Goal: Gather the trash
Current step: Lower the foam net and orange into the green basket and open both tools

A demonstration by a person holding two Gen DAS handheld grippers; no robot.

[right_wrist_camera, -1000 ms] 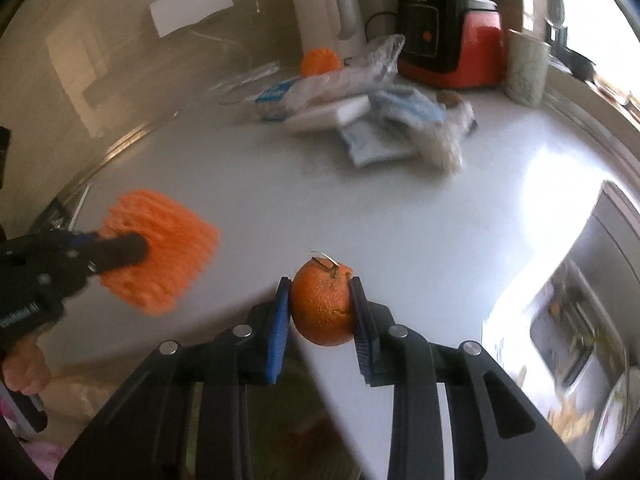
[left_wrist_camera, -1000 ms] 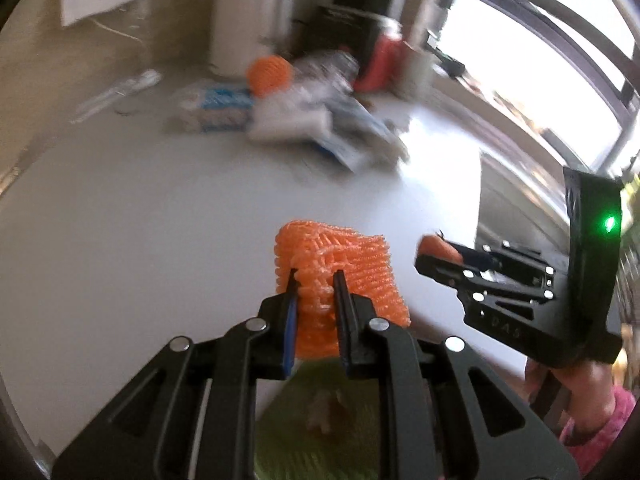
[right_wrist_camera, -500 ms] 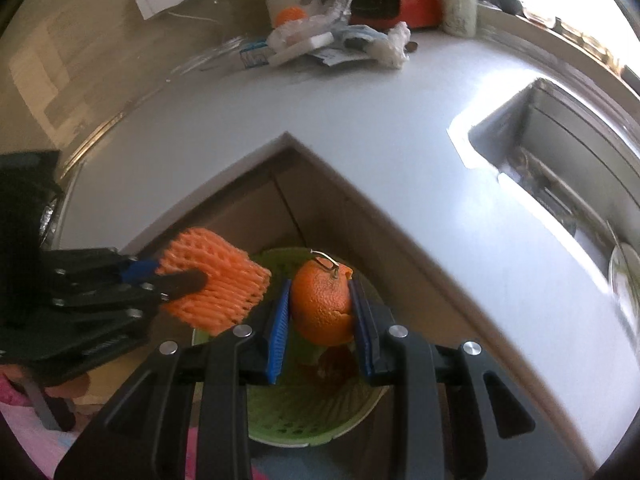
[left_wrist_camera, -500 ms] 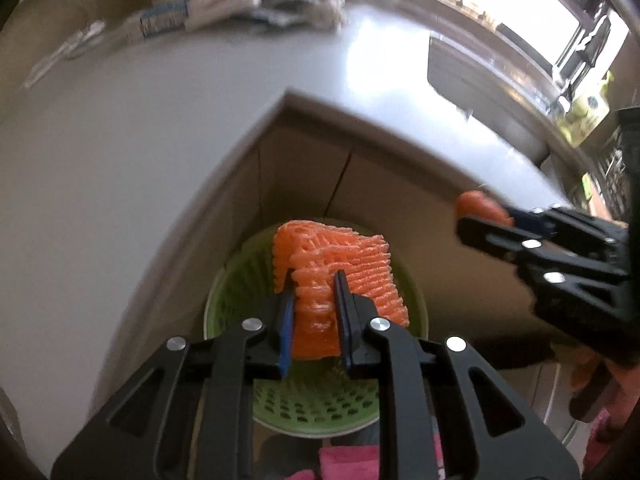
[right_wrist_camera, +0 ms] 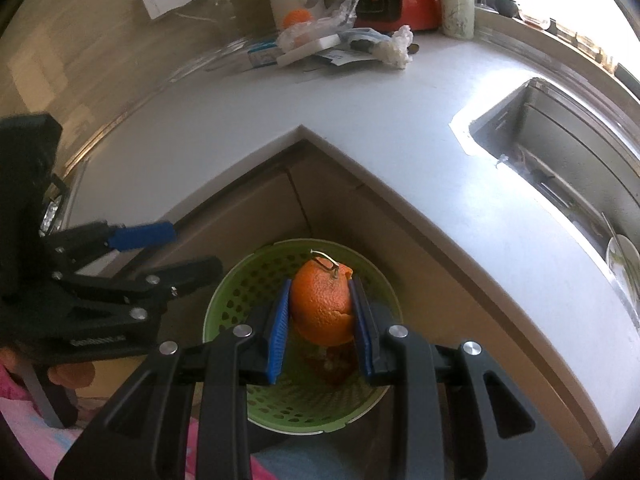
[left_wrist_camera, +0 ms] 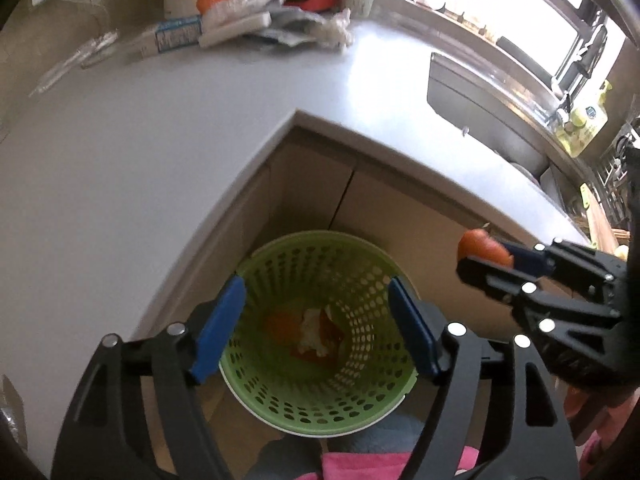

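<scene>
A green perforated trash basket [left_wrist_camera: 360,256] stands on the floor in the counter's inner corner; it also shows in the right wrist view [right_wrist_camera: 240,284]. My left gripper [left_wrist_camera: 316,332] is open and empty above it. Orange and white trash [left_wrist_camera: 308,330] lies at the bottom of the basket. My right gripper [right_wrist_camera: 320,324] is shut on an orange peel [right_wrist_camera: 322,308] and holds it over the basket. From the left wrist view the right gripper [left_wrist_camera: 480,256] is to the right of the basket.
The white L-shaped counter [right_wrist_camera: 400,132] wraps around the basket. A pile of wrappers, bags and a box [right_wrist_camera: 320,46] lies at the far end by a red appliance [right_wrist_camera: 396,0]. A sink [right_wrist_camera: 560,152] is on the right.
My left gripper has opened and the orange foam net has dropped out of it into the basket. Both grippers moved from the counter to above the basket. The right gripper still holds the orange peel.
</scene>
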